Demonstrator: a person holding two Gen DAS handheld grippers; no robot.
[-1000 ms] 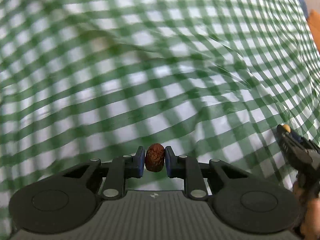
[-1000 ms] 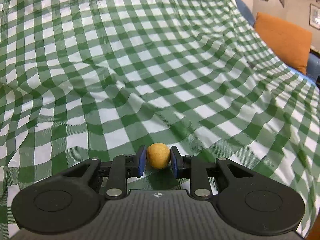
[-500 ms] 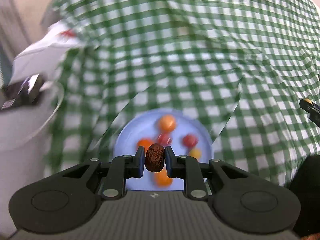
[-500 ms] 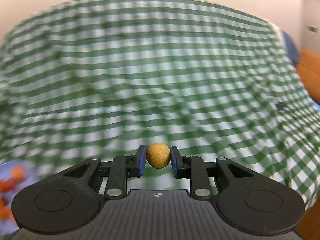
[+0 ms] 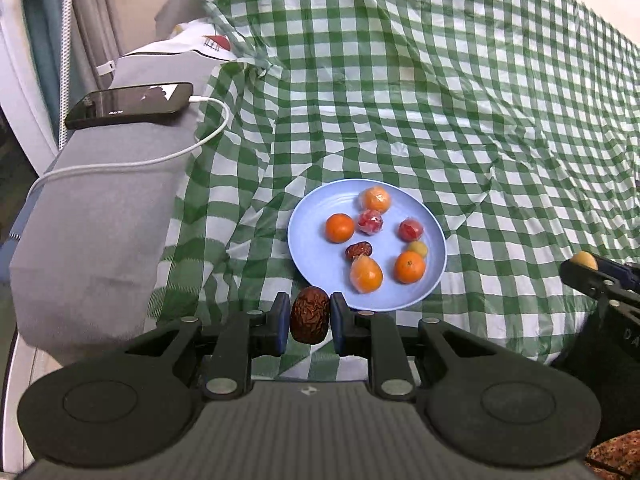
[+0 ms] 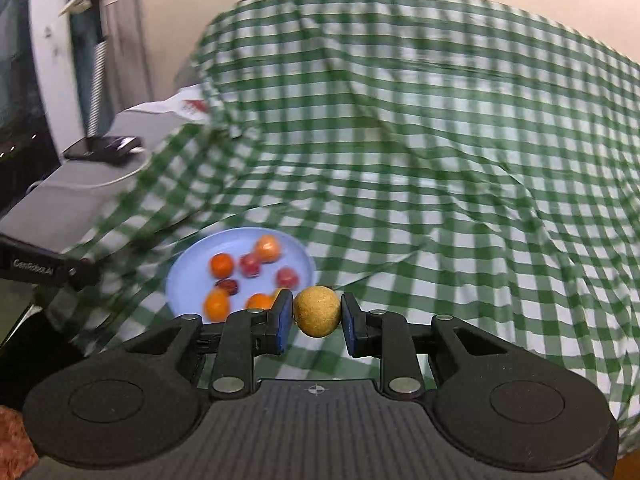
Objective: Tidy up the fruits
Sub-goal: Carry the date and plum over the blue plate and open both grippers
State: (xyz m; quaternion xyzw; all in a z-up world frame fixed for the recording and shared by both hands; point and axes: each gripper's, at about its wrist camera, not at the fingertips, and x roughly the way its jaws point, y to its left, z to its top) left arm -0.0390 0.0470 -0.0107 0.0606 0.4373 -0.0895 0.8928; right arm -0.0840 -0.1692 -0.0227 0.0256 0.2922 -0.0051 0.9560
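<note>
My left gripper (image 5: 310,322) is shut on a wrinkled brown date (image 5: 310,320), just short of the near rim of a light blue plate (image 5: 316,256). The plate holds several fruits: oranges, such as one orange (image 5: 340,227), red wrapped fruits, a small date (image 5: 359,250) and a small yellow fruit (image 5: 418,248). My right gripper (image 6: 316,316) is shut on a round tan-yellow fruit (image 6: 317,311), to the right of the plate (image 6: 188,268) and a little nearer. In the left wrist view that gripper (image 5: 588,268) shows at the right edge with its fruit (image 5: 584,260).
A green-and-white checked cloth (image 5: 440,100) covers the whole surface. Left of the plate stands a grey padded block (image 5: 100,220) with a black phone (image 5: 128,104) on top and a white cable (image 5: 192,148) trailing from it. Curtains and a white frame lie beyond it.
Both grippers have swung left over the cloth with their fruit still clamped. The blue plate and the grey block with the phone have come into view in both wrist views.
</note>
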